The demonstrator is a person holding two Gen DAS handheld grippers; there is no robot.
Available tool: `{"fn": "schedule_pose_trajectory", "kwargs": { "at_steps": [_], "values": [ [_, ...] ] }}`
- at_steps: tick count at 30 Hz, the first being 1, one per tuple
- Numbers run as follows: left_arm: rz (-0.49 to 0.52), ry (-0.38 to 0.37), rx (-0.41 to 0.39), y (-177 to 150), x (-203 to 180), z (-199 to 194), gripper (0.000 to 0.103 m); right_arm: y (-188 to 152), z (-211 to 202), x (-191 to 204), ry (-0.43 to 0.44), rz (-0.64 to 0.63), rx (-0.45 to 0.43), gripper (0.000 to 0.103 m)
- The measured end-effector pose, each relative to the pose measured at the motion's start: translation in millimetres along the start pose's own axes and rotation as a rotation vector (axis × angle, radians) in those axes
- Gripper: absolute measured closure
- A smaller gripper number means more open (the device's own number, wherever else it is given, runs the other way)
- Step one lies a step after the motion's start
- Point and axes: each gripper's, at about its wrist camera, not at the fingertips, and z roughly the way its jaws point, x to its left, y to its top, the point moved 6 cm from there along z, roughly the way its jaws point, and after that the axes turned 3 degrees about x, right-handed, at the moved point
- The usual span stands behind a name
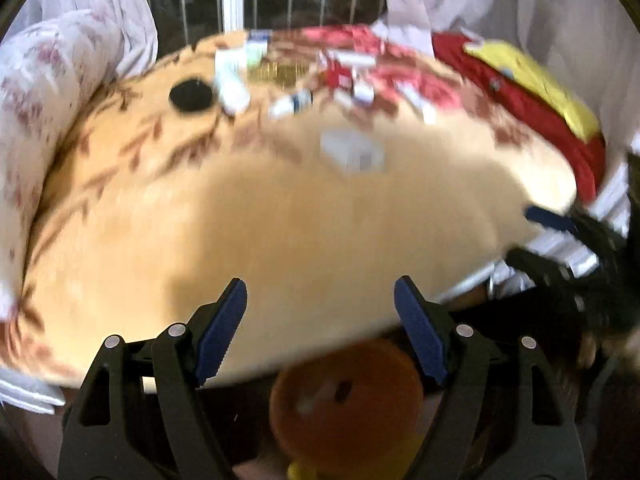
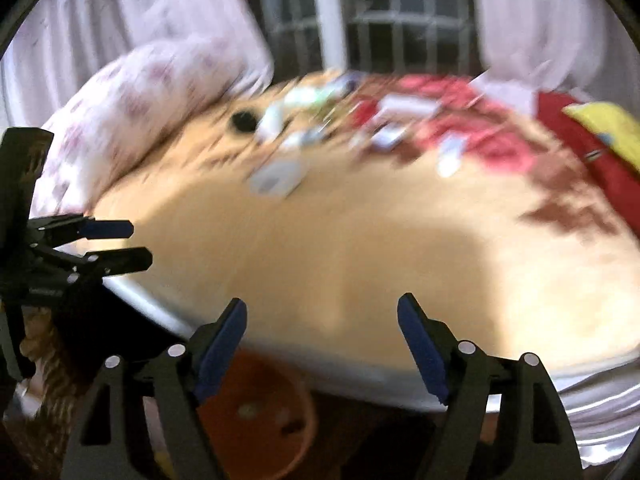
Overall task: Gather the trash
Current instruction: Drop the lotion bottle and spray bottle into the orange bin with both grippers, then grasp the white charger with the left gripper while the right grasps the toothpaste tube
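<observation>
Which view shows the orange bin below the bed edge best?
The left wrist view: the orange bin sits nearly whole between the fingers of the left hand-held gripper. In the right wrist view, a finger partly covers the bin.

The left tongs [image 1: 320,308] stand wide open with nothing between the blue pads [image 1: 222,328], tilted downward over the near edge of the bed [image 1: 300,240]. The right tongs [image 2: 322,322] are also wide open and empty, tilted down over the same near edge, just beside the left ones.
</observation>
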Motion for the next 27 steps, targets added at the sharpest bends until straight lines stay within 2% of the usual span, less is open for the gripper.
{"fn": "schedule_pose_trajectory", "kwargs": {
  "at_steps": [3,8,13,17,19,20,21,24,27],
  "values": [
    [-0.025,-0.001,-0.022,34.0,-4.8,13.9,0.029,11.9,-5.0,-21.1,-0.023,0.062,-0.051,0.025],
    [-0.042,0.069,-0.008,72.3,-19.5,54.0,0.029,12.6,3.1,-27.7,-0.029,0.088,-0.059,0.024],
    [-0.087,0.141,0.027,85.7,-12.0,89.6,0.03,10.6,4.7,-35.5,-0.032,0.098,-0.066,0.024],
    [-0.117,0.157,0.061,84.6,-6.4,107.5,0.034,13.0,8.5,-40.8,-0.035,0.104,-0.065,0.024],
    [-0.112,0.167,0.048,84.3,-5.4,110.9,0.04,16.3,11.9,-42.7,-0.046,0.104,-0.064,0.025],
    [-0.105,0.16,0.039,84.1,-5.8,110.9,0.058,18.0,12.8,-43.5,-0.051,0.105,-0.066,0.024],
    [-0.096,0.153,0.028,84.1,-4.8,110.4,0.063,20.2,13.8,-44.8,-0.056,0.106,-0.069,0.024],
    [-0.12,0.099,0.009,83.3,1.4,108.4,0.063,26.9,14.7,-46.2,-0.063,0.109,-0.082,0.025],
    [-0.108,0.101,-0.011,79.2,7.4,98.9,0.064,34.3,17.7,-46.7,-0.078,0.092,-0.088,0.025]
  ]
}}
